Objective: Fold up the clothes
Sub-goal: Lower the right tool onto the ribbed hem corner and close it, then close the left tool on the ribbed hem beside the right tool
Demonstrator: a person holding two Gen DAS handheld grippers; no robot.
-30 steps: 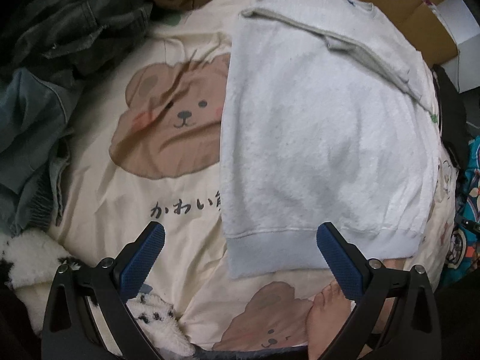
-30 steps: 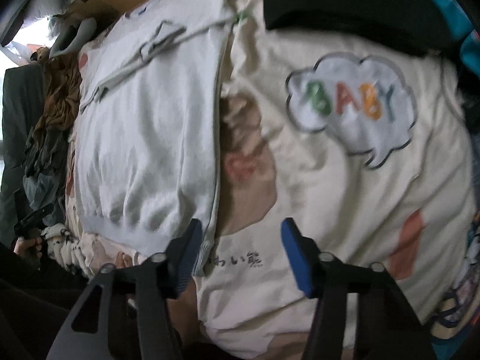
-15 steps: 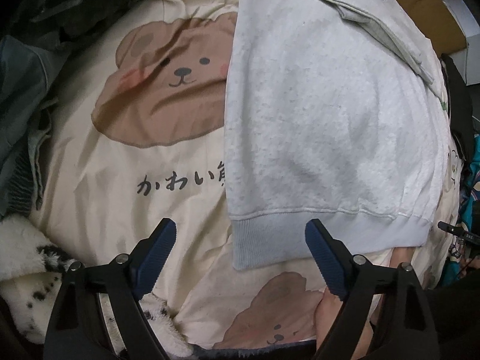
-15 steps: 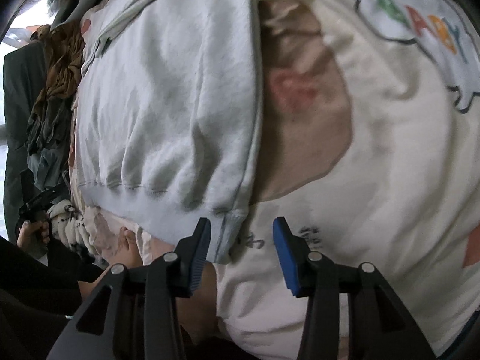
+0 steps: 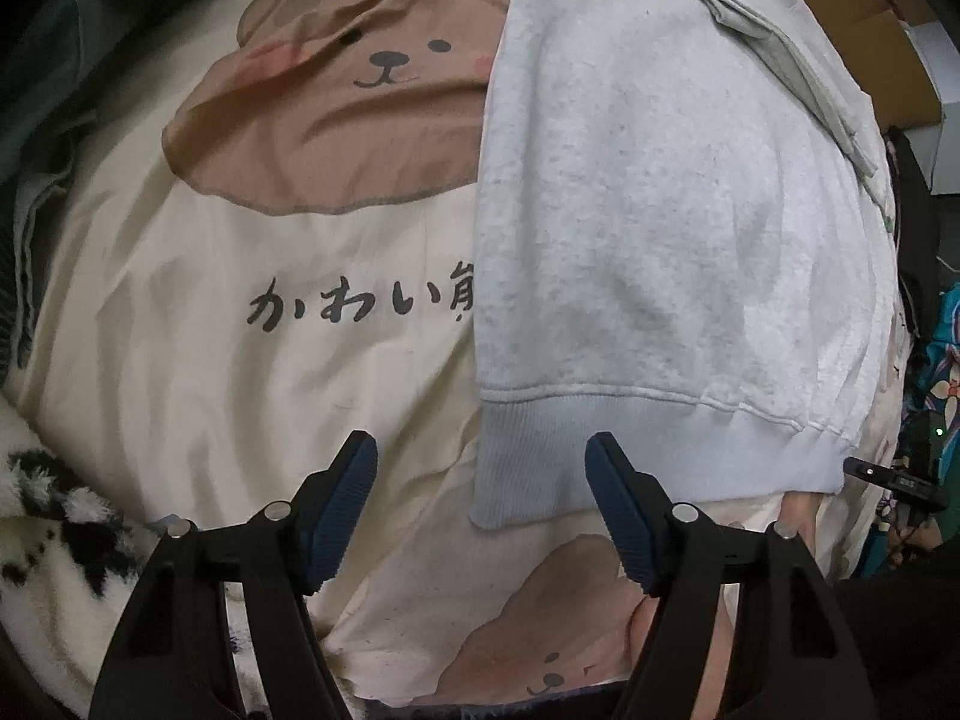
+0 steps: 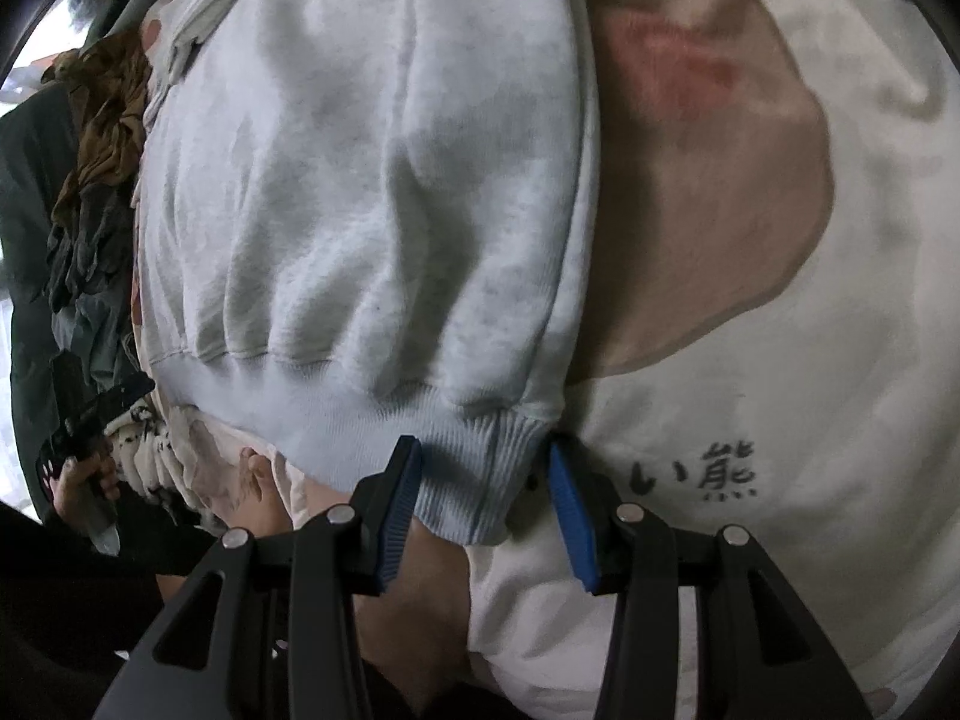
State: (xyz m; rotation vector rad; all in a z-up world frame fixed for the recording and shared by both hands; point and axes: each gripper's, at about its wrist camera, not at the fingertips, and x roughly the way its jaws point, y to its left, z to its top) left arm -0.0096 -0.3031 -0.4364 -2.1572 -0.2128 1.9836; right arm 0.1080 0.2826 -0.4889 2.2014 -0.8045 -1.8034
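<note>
A pale grey sweatshirt lies flat on a cream bear-print blanket, one sleeve folded across its top. My left gripper hangs just over the left corner of the ribbed hem. Its jaws are closing, the corner lies between the blue pads, and they do not press on it. In the right wrist view the same sweatshirt fills the left half. My right gripper straddles the other hem corner, open, with the rib flat between its pads.
Dark jeans and other clothes are heaped at the blanket's left edge, with brown cloth beyond. A fuzzy black-and-white throw lies at the near left. Cardboard boxes stand behind. A bare foot rests near the hem.
Both grippers have come down close to the sweatshirt's hem, one at each corner. The left jaws have narrowed. The right gripper slid left so that the hem corner now sits between its pads.
</note>
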